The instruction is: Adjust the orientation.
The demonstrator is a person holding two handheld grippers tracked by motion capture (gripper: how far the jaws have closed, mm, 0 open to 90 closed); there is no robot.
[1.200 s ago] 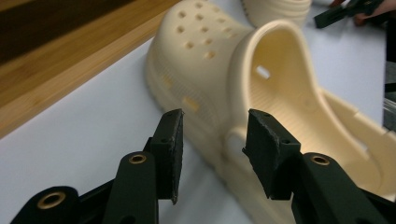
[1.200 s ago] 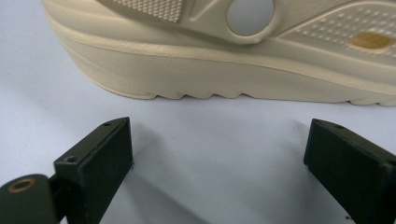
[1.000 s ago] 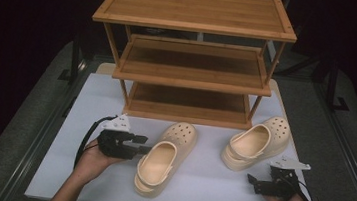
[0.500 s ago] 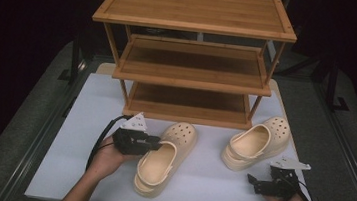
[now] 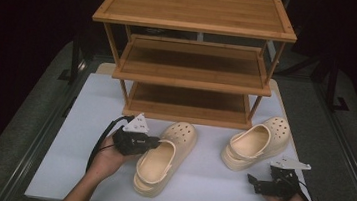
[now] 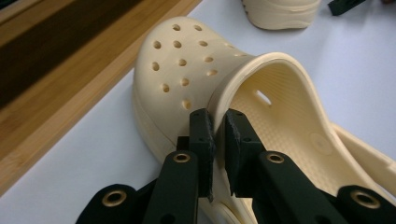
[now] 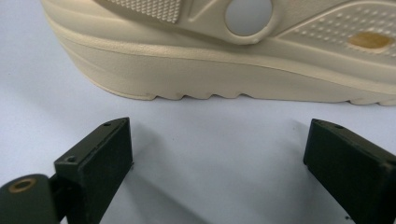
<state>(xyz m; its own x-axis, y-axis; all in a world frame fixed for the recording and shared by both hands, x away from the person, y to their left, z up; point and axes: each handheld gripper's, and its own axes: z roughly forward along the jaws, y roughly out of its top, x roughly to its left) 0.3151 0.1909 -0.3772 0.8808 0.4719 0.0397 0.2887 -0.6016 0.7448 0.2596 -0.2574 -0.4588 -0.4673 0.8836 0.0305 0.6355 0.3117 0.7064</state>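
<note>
Left tongs (image 6: pixel 215 140): the jaws had just been closing and were clamped on the rim of the near clog (image 5: pixel 162 161), one jaw outside the wall, one inside the opening.
Change since a second ago: the left hand (image 5: pixel 110 156) was brought in from the left to the clog's side (in the older high views it lay farther off and the jaws stood wider).
Meaning for the work: the grasp was judged made; lifting the clog toward the rack seemed the next step.
Near clog: lying on the white desk (image 5: pixel 208 184), toe toward the rack, just in front of it.
Far clog (image 5: pixel 257 144): on the desk to the right, apart from the first, untouched.
Right tongs (image 7: pixel 219 163): held wide apart, nothing between them, just short of the far clog's sole.
Rack (image 5: pixel 193 57): three wooden shelves, all bare (no shoe stored yet).
</note>
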